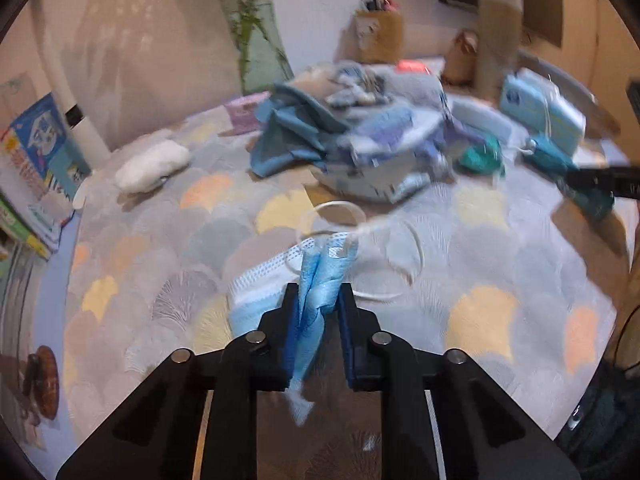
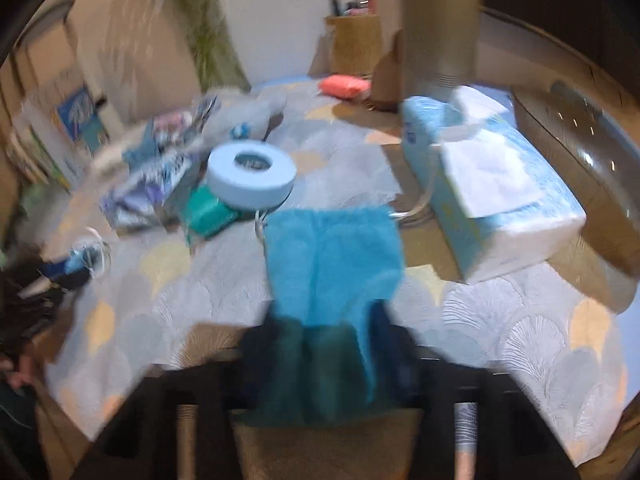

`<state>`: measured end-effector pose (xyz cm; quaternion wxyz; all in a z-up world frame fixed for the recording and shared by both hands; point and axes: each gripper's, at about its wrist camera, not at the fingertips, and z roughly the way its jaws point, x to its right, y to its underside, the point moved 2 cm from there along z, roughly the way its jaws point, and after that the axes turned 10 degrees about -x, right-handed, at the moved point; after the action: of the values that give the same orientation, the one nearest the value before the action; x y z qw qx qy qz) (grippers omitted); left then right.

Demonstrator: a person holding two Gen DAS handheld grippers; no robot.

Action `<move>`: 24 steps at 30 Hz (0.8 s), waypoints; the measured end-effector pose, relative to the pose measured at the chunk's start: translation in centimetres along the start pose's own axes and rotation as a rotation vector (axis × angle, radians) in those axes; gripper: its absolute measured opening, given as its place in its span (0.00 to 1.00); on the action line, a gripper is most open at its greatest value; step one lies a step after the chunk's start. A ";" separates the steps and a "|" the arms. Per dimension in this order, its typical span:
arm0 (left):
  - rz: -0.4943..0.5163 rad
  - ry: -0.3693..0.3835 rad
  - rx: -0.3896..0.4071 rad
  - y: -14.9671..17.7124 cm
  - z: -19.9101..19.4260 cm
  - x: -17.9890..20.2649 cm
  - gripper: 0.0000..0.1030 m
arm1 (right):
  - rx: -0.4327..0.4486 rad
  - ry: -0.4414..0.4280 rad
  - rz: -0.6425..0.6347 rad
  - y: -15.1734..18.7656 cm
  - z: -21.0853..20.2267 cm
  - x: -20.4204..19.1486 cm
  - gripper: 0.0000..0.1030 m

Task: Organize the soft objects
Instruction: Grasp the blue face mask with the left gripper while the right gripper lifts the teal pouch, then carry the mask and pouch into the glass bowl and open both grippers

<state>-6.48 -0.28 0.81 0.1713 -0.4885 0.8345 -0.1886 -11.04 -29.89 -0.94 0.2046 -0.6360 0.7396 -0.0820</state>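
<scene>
My left gripper (image 1: 319,300) is shut on a light blue face mask (image 1: 320,292), held bunched above the patterned tablecloth (image 1: 160,280); its white ear loops (image 1: 396,268) hang free. A second mask (image 1: 260,292) lies under it. My right gripper (image 2: 328,320) is shut on a teal cloth (image 2: 332,256), which hangs over the fingers; this view is blurred. The right gripper with the cloth also shows in the left wrist view (image 1: 580,178). The left gripper with its mask shows in the right wrist view (image 2: 80,260).
A pile of blue and grey cloths (image 1: 352,136) lies mid-table. A tissue pack (image 2: 492,184), a blue tape roll (image 2: 252,176), a green sponge (image 2: 208,212) and a red item (image 2: 344,86) sit around it. A white soft lump (image 1: 152,164) lies at left, by books (image 1: 36,168).
</scene>
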 end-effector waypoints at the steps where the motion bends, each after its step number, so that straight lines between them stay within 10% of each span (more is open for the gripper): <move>1: -0.027 0.029 0.025 -0.3 -0.7 -0.2 0.14 | 0.006 -0.027 0.018 0.0 -0.3 0.5 0.22; 14: 0.024 0.156 0.274 -7.8 -10.5 5.4 0.14 | 0.298 -0.240 -0.039 -1.1 -12.3 0.2 0.18; 24: 0.279 0.236 0.398 -17.7 -14.7 18.4 0.14 | 0.511 -0.117 0.093 -2.8 -21.6 9.0 0.18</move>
<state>-8.68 -22.31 20.21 0.1899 -0.3000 0.8546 -0.3790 -18.24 -42.13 17.86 0.4043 -0.5327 0.7103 -0.2197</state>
